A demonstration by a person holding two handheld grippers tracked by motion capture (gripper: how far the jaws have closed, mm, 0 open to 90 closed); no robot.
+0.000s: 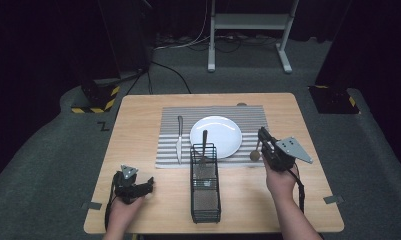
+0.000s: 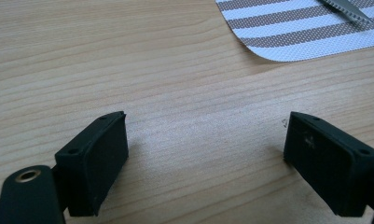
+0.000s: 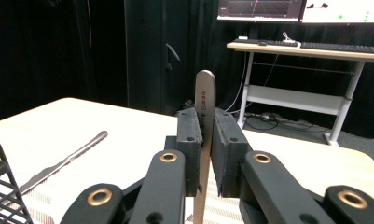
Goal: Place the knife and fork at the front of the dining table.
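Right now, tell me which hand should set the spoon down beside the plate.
Right. The right gripper is already shut on the spoon, hanging bowl-down just right of the plate. The left gripper rests open on bare table, across the wire caddy.

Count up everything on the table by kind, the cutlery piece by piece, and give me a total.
Knife: 1
Fork (standing in the basket): 1
Spoon (held in the right tool): 1
Plate: 1
Striped placemat: 1
Wire basket: 1
Total: 6
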